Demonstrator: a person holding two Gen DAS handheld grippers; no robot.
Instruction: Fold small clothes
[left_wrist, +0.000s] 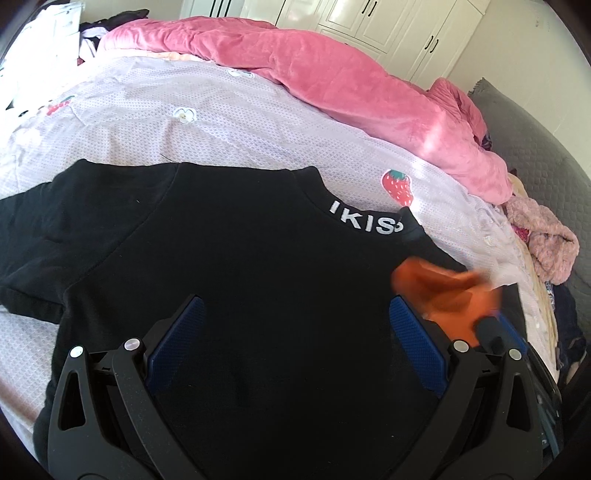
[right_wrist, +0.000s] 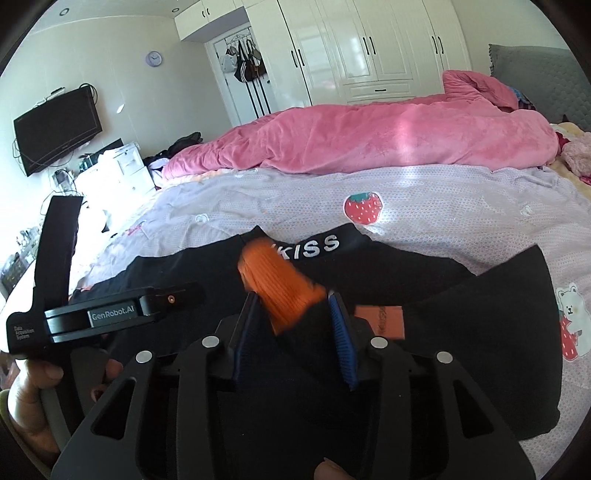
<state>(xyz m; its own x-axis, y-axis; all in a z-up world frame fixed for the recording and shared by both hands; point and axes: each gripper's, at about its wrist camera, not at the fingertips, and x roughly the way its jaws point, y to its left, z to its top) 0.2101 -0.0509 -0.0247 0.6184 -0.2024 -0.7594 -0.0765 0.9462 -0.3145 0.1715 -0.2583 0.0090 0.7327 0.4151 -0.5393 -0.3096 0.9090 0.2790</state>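
Top (left_wrist: 240, 258), black, spread flat on near half of bed, collar edge lettered "KISS" turned toward far side. Lilac strawberry-print sheet (left_wrist: 221, 122) bare and wide between collar and quilt (left_wrist: 332, 74); pink quilt heaped along far edge of bed. More bare sheet left of top, past one sleeve stretched out that way. In right wrist view, other sleeve folded across body of top, its slanted edge running down to the right, sheet clear beyond it. Near hem hidden under both tools.

Left tongs (left_wrist: 295, 306) over middle of top, jaws spread wide, nothing between pads but cloth below. Same tool seen from the side in right wrist view, gripped by hand (right_wrist: 37, 387) at left edge.

Right tongs (right_wrist: 291, 299) just short of collar, jaws parted. Orange cuff (right_wrist: 280, 288) blurred between the tips; no clamping seen. Orange patch (right_wrist: 380, 321) just right of right-hand pad, flat on top.
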